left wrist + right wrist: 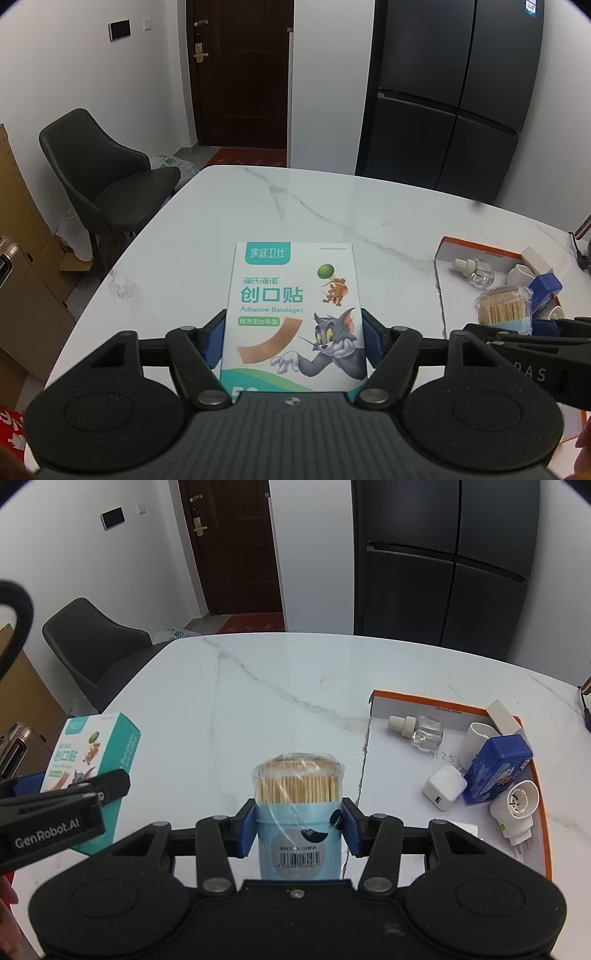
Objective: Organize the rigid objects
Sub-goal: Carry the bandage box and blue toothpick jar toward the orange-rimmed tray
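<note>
The left gripper (294, 341) has its blue pads (215, 341) pressed against both long edges of a box of adhesive bandages (293, 314), so the jaws stand about as wide as the box and grip it. The box sits printed face up toward the camera, cartoon cat and mouse showing, held over the white marble table (258, 206) near its front edge.

The right gripper (299, 825) is clamped the same way on a light blue tub of toothpicks (298, 812); its pads (248, 827) squeeze the tub's sides at a middling width. The tub stands upright between the fingers, its clear wrapped top full of wooden picks, a barcode sticker facing the camera. From the right wrist view the bandage box (92, 768) and the left gripper (70, 794) lie off to the left, well apart from the tub.

To the right of the tub, a shallow orange-edged tray (424, 698) rests on the table. In it lie a small clear dropper bottle (421, 729), a white charger cube (444, 788), a blue box (496, 770), a white plug-in device (517, 812) and a white cup (480, 738).
</note>
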Available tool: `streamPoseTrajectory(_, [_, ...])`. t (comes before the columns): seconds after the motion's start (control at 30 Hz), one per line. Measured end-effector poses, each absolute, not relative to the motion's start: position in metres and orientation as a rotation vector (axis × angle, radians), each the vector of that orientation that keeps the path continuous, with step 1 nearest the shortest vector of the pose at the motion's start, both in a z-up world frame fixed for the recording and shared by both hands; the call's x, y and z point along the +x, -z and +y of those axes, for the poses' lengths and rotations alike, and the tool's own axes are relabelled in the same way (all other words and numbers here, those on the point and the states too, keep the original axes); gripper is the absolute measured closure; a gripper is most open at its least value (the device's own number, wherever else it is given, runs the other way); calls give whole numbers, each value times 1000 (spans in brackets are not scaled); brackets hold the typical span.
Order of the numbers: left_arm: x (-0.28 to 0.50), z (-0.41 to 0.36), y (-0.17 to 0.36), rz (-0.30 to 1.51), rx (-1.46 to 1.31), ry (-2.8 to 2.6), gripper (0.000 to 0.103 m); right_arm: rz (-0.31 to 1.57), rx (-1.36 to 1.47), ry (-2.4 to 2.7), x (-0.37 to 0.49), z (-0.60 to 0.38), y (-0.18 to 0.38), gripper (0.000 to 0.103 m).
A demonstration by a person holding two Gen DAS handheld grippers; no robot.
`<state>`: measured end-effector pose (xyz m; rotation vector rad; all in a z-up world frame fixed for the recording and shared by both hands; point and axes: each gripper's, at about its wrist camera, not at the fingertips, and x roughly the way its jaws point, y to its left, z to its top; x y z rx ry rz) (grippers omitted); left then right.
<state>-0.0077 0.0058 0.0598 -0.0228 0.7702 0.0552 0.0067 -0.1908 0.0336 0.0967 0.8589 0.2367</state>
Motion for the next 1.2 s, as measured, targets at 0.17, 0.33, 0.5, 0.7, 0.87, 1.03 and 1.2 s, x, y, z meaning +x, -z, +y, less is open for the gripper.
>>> streamPoseTrajectory(0.17, [-10, -1, -61, 762, -22, -46, 32, 853, 99, -238, 2, -195, -36, 46])
streamPoseTrajectory(0.33, [-15, -10, -62, 762, -15, -30, 32, 849, 105, -227, -3, -204, -38, 46])
streamPoseTrajectory(0.5, [-19, -21, -61, 762, -7, -10, 32, 850, 115, -212, -10, -214, -38, 46])
streamPoseTrajectory(0.7, [-24, -34, -60, 767, 1, 18, 32, 853, 125, -189, -19, -228, -36, 46])
streamPoseTrajectory(0.87, [-27, -42, -59, 768, 8, 34, 32, 857, 136, -168, -26, -241, -34, 46])
streamPoseTrajectory(1.03, [-30, -53, -57, 771, 17, 54, 32, 863, 146, -148, -32, -252, -33, 46])
streamPoseTrajectory(1.2, [-32, -61, -57, 770, 23, 70, 32, 864, 155, -133, -36, -262, -32, 46])
